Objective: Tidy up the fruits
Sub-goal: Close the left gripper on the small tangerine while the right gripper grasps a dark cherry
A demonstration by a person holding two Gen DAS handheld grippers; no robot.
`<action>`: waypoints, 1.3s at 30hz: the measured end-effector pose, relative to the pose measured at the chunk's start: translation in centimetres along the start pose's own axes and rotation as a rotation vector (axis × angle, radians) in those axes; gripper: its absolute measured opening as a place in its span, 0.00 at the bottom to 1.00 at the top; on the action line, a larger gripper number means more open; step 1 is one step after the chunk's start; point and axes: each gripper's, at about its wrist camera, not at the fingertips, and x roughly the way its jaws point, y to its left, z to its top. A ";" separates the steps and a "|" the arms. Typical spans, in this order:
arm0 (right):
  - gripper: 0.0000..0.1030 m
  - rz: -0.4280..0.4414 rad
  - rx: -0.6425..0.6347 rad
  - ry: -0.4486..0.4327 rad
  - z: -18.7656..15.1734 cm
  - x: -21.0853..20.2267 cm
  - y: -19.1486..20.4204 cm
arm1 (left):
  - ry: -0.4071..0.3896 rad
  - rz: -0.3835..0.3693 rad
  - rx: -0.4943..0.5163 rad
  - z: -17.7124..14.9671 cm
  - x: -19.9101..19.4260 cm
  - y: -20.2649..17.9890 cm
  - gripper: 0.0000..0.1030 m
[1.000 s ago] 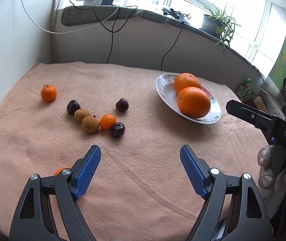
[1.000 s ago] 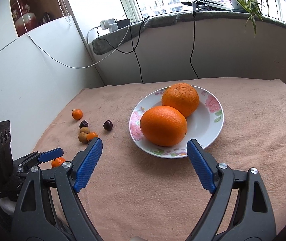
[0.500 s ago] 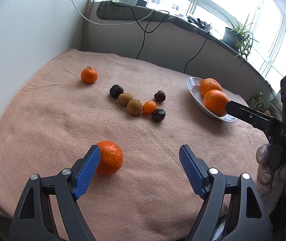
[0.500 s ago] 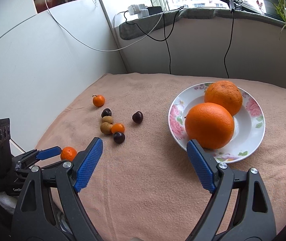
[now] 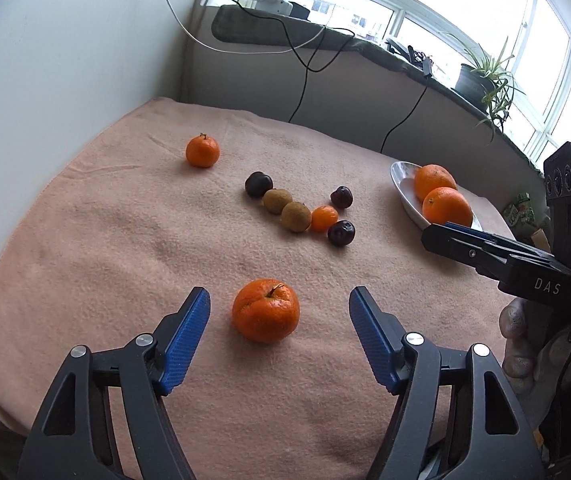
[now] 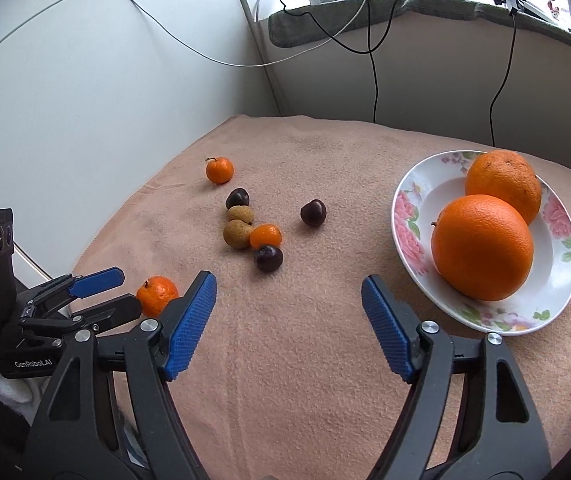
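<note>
A tangerine (image 5: 265, 310) lies on the pink cloth between the open fingers of my left gripper (image 5: 279, 312), untouched; it also shows in the right wrist view (image 6: 156, 295). A flowered plate (image 6: 405, 224) holds two big oranges (image 6: 482, 246). A cluster of small fruit (image 5: 297, 210) lies mid-cloth: dark plums, brown kiwis, a tiny orange. Another tangerine (image 5: 202, 151) sits far left. My right gripper (image 6: 289, 300) is open and empty, hovering left of the plate.
The pink cloth (image 5: 105, 240) covers the table, with its edge at the left and front. A white wall (image 5: 65, 60) stands at the left. Cables hang from the window ledge (image 5: 305, 36) at the back. A potted plant (image 5: 481, 76) stands on the ledge.
My left gripper has swung left and forward, so the near tangerine now lies centred between its fingers. The right gripper has turned left, away from the plate.
</note>
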 end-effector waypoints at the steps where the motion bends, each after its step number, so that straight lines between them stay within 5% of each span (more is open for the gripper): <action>1: 0.73 0.003 -0.011 0.007 0.1 0.4 0.3 | 0.008 -0.005 -0.005 -0.1 0.3 0.1 0.68; 9: 0.55 0.007 -0.071 0.078 0.8 4.1 1.7 | 0.057 -0.034 -0.041 -0.8 1.9 0.9 0.61; 27: 0.36 -0.015 -0.090 0.143 1.4 8.2 2.1 | 0.057 -0.057 -0.070 -0.6 2.5 2.2 0.40; 33: 0.25 0.000 -0.072 0.149 1.4 8.5 1.5 | 0.054 -0.062 -0.072 -0.6 2.5 2.1 0.39; 39: 0.25 0.008 -0.058 0.136 1.4 8.1 1.1 | 0.052 -0.068 -0.079 -0.6 2.3 2.1 0.38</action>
